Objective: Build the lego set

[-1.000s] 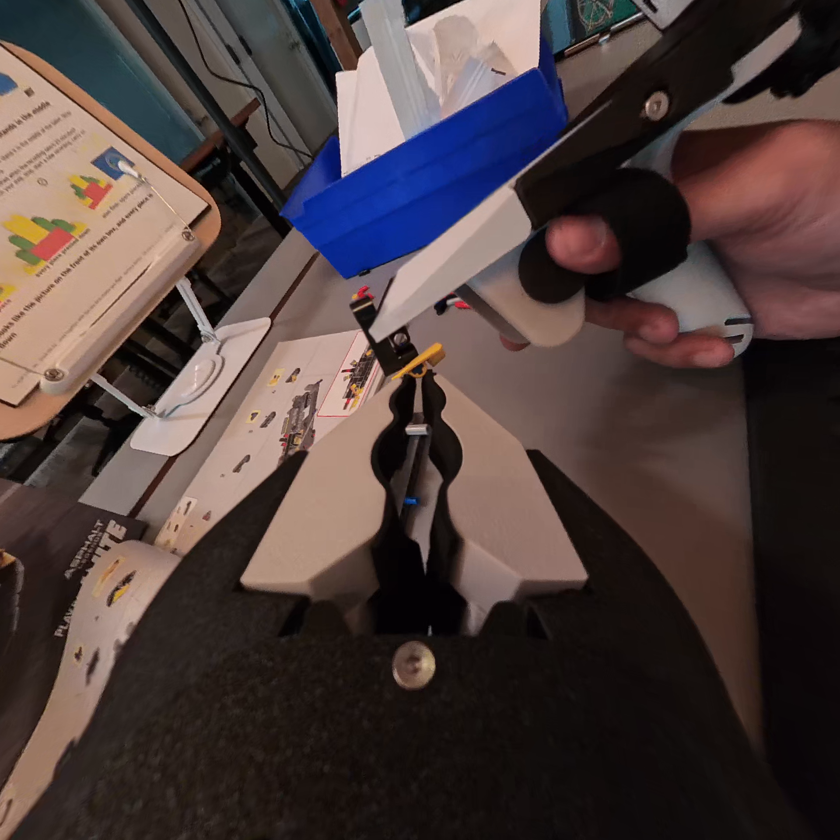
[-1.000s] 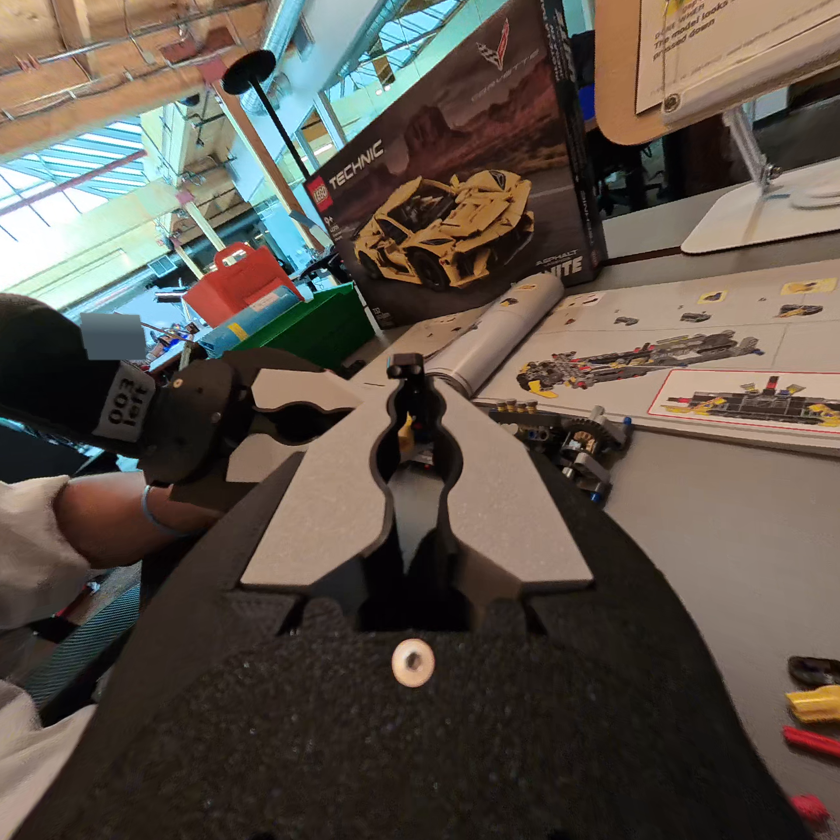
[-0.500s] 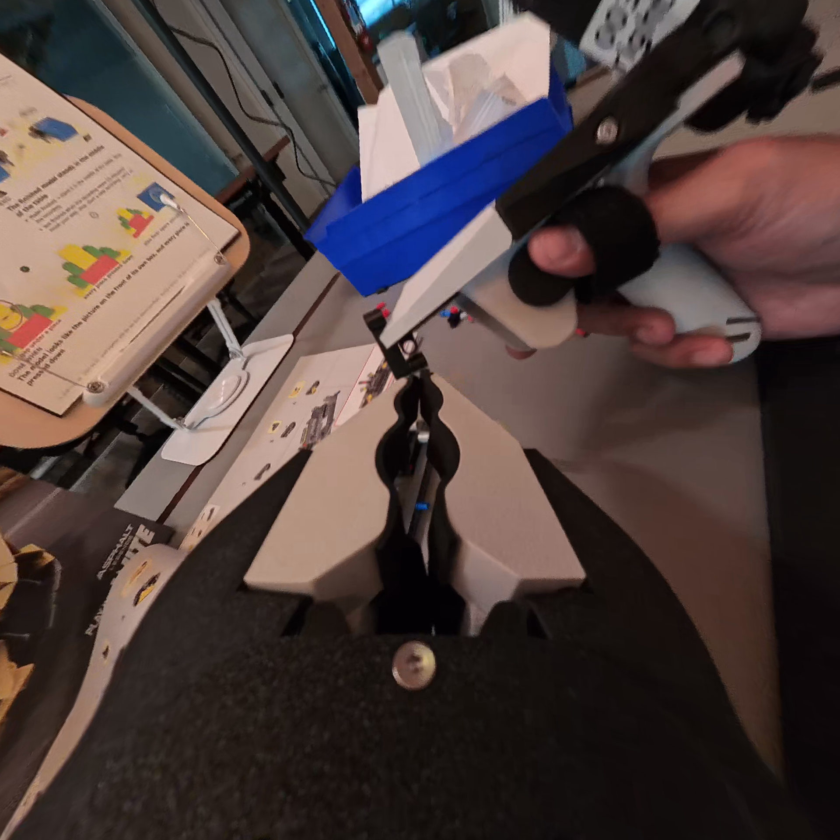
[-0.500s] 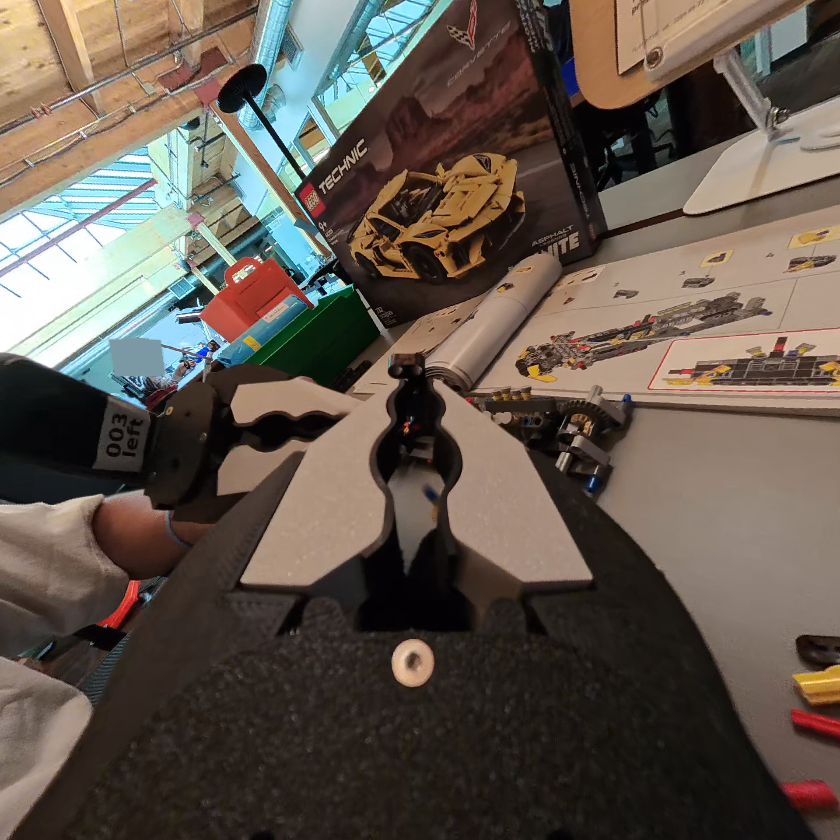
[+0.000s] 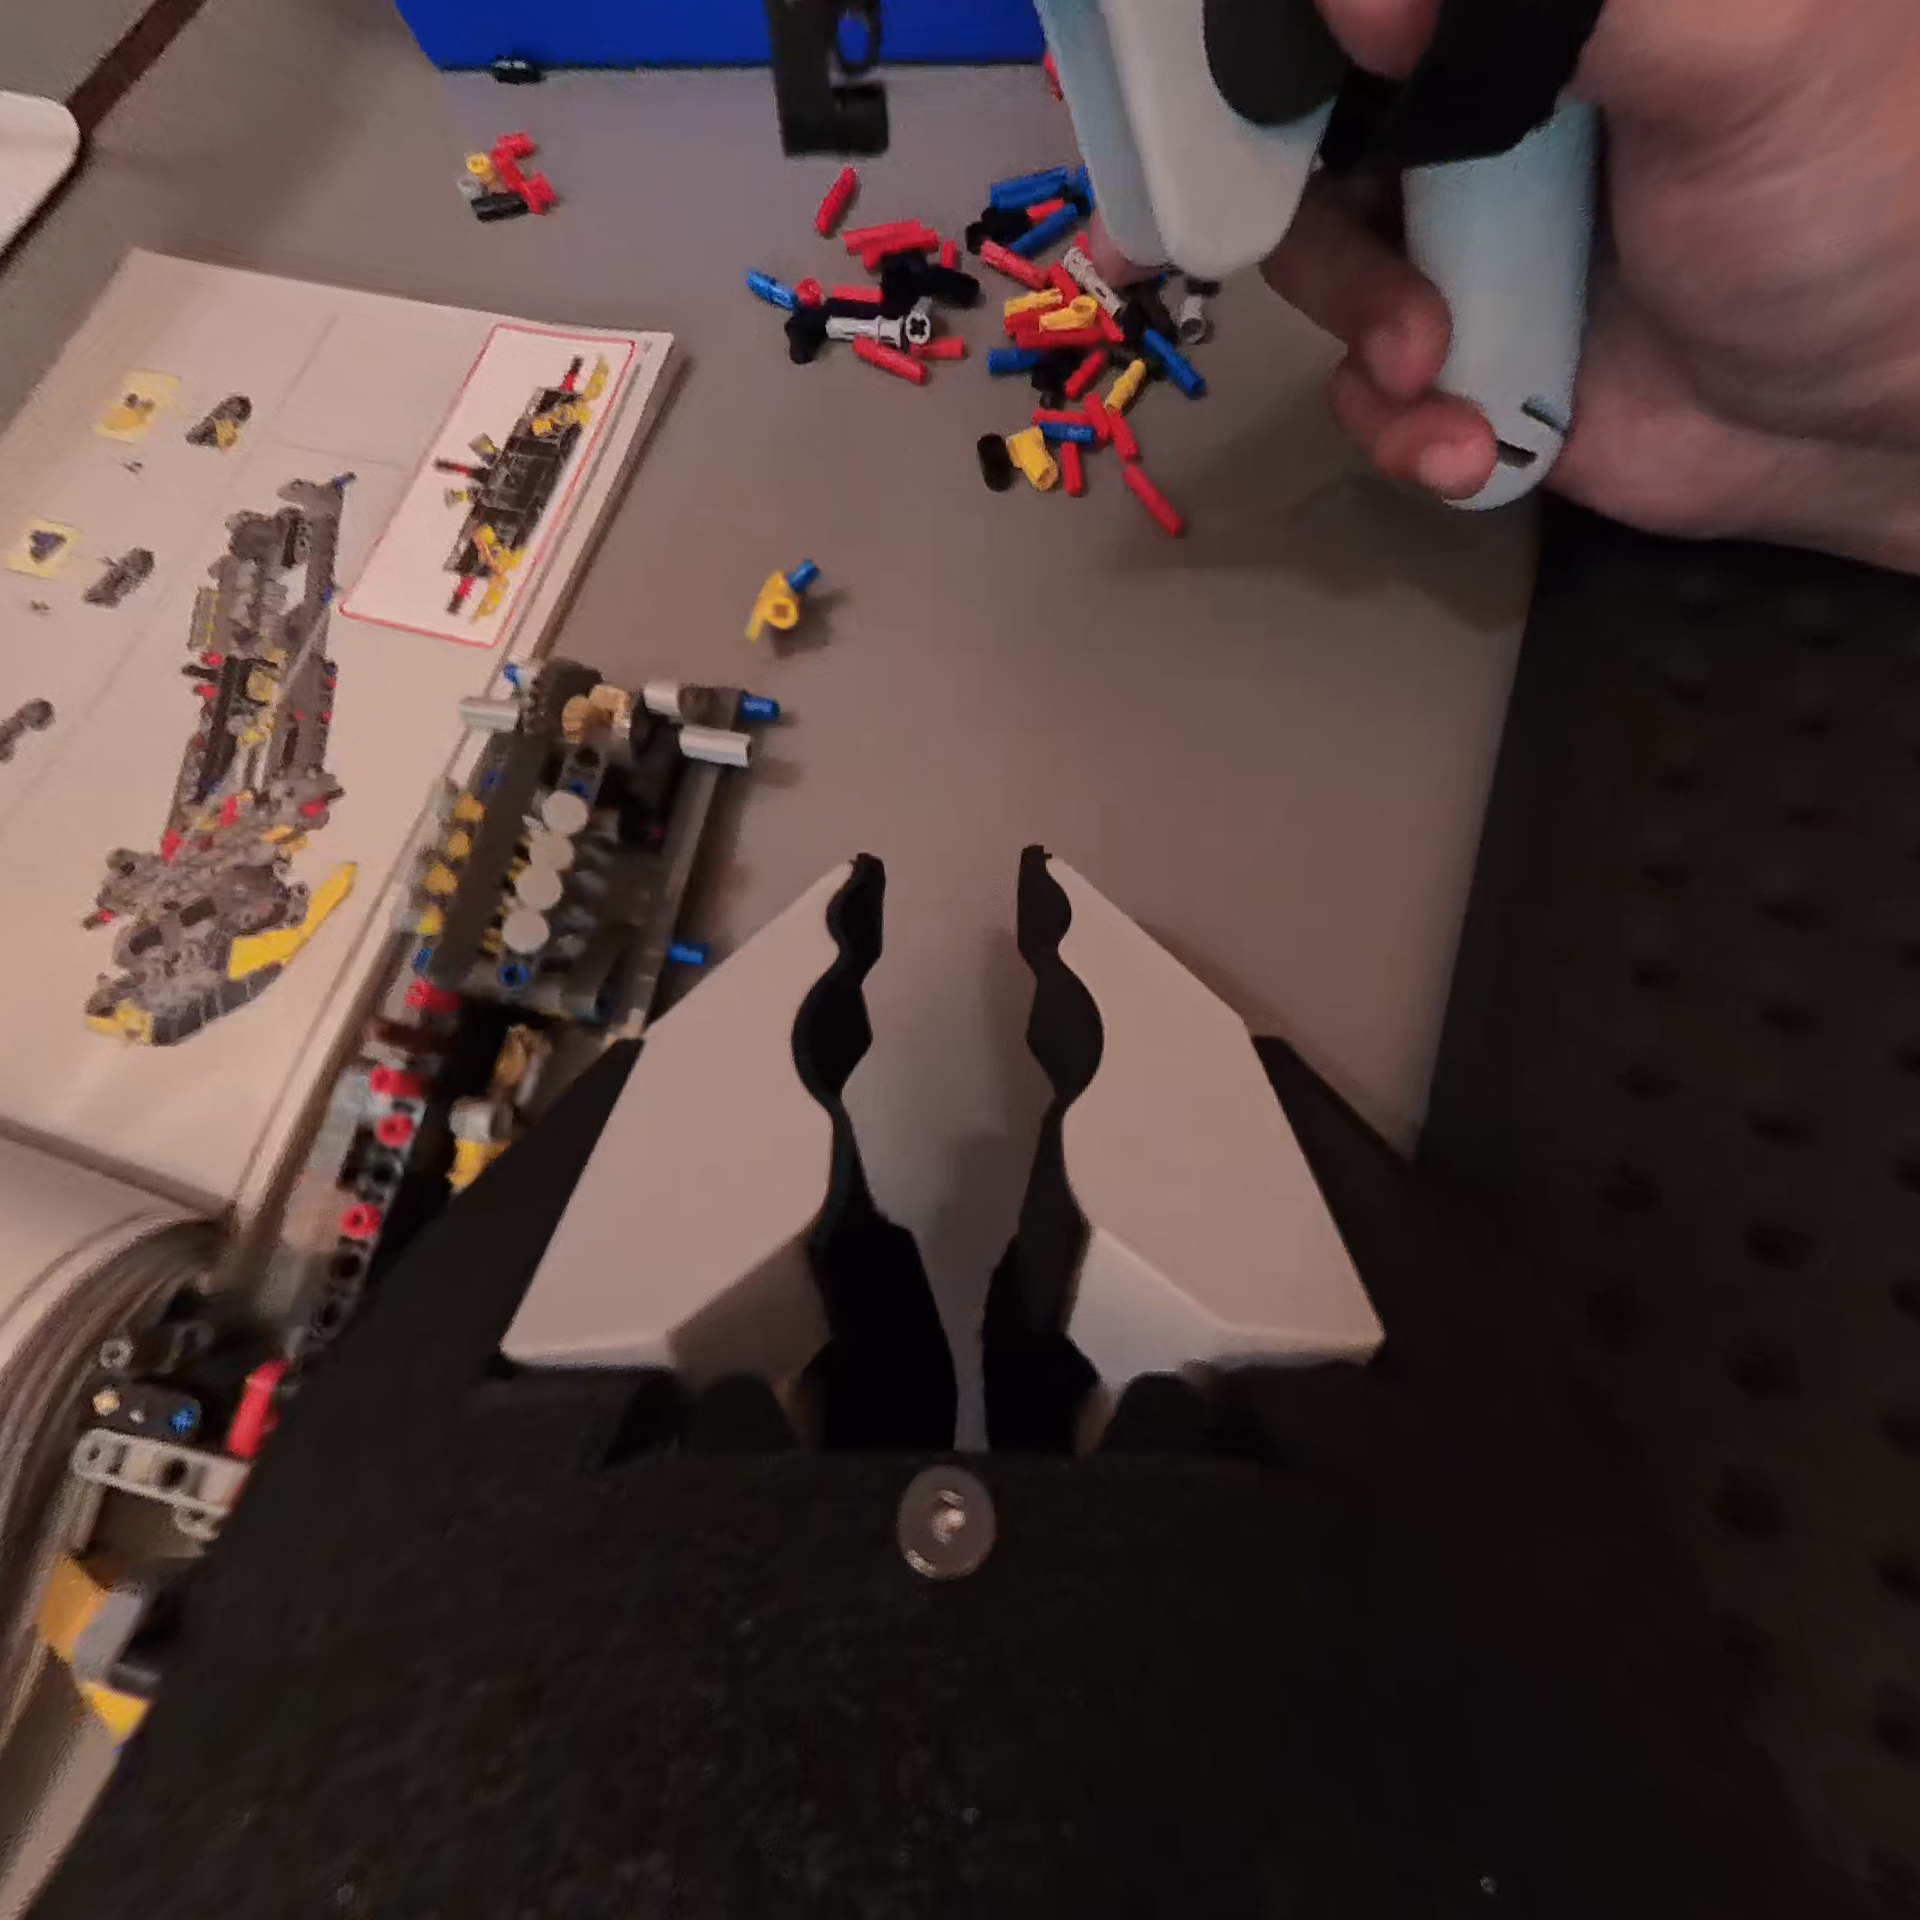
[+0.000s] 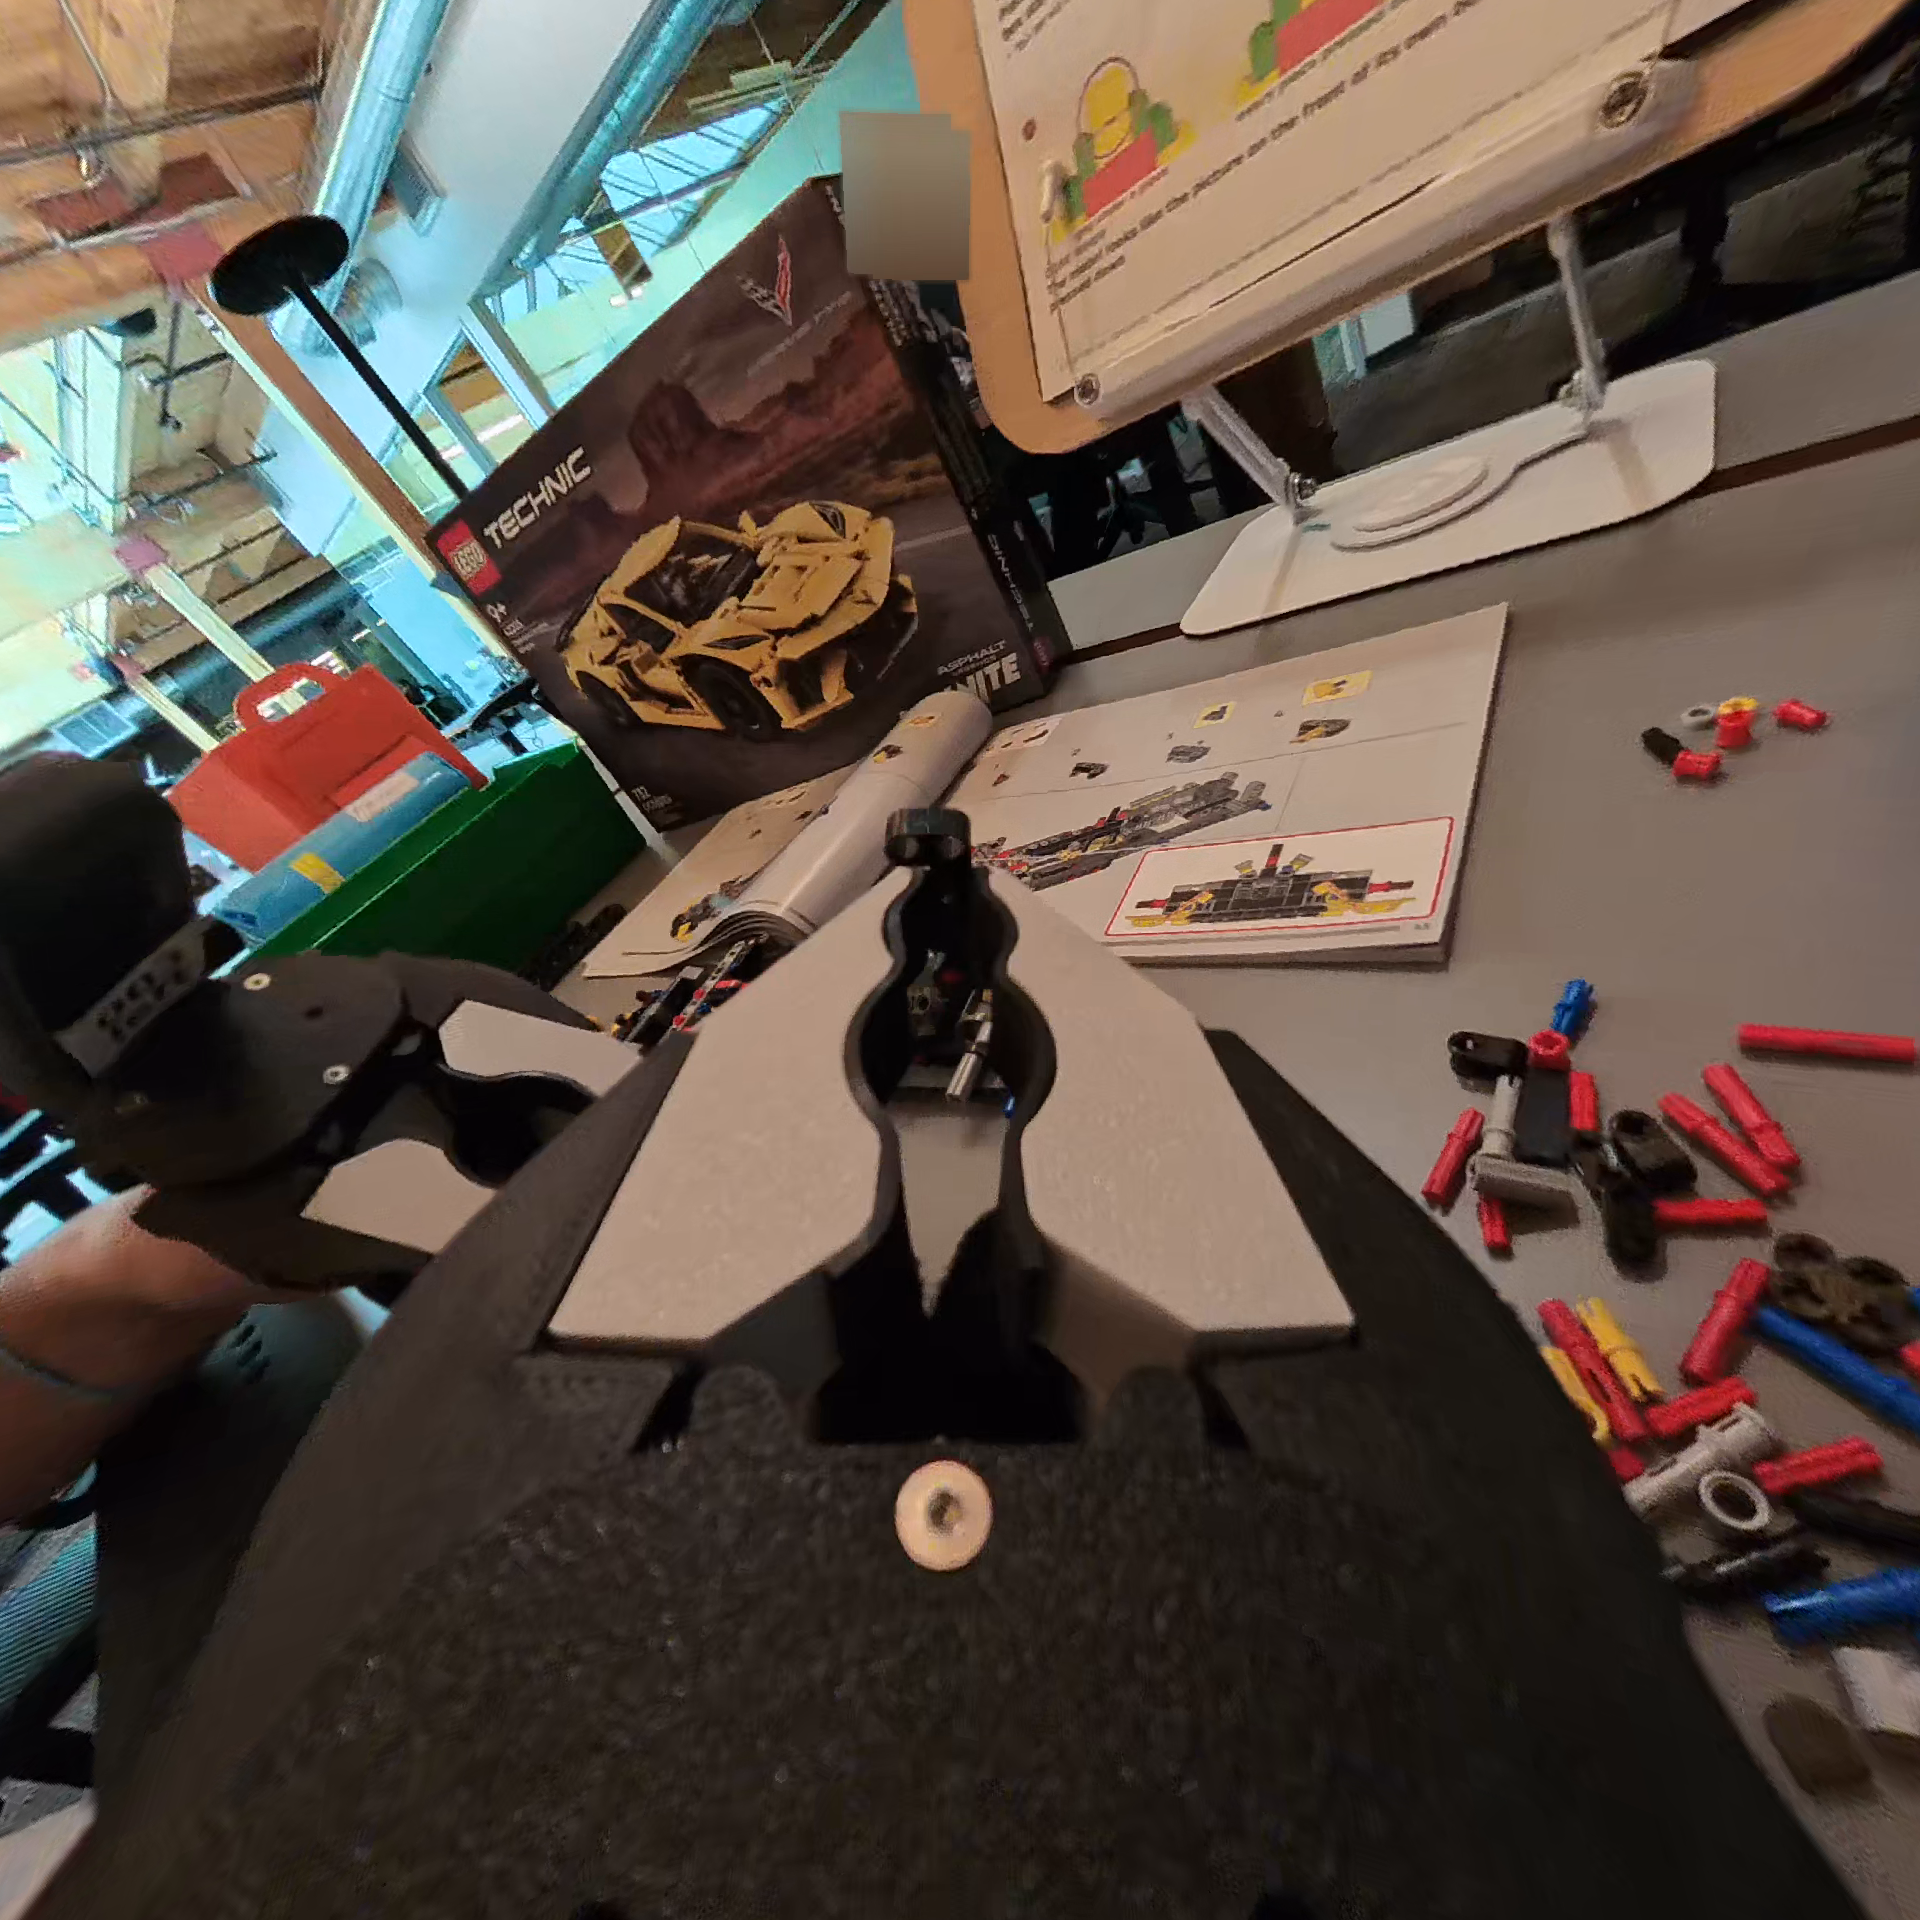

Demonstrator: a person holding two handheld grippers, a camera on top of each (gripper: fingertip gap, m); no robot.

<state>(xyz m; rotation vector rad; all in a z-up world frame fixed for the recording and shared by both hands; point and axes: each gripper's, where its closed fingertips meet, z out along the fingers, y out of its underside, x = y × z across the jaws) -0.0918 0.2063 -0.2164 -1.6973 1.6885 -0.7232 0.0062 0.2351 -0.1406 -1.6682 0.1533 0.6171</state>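
Left tool (image 5: 945, 862) spread and empty over the table (image 5: 1143, 727); right tool (image 6: 940, 873) pinched a small black Technic piece (image 6: 928, 833).
Partly built chassis (image 5: 561, 862) lay beside the open instruction booklet (image 5: 260, 582); blue bin (image 5: 623, 31) at far edge, contents hidden; loose pins (image 5: 1060, 332) near it.

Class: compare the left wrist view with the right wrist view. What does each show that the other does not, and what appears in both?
Only the left wrist view shows the blue bin and the hand holding the other tool. Only the right wrist view shows the set's box, the document stand, and a black piece pinched in the right gripper. Both show the open instruction booklet, loose pins and the grey table.
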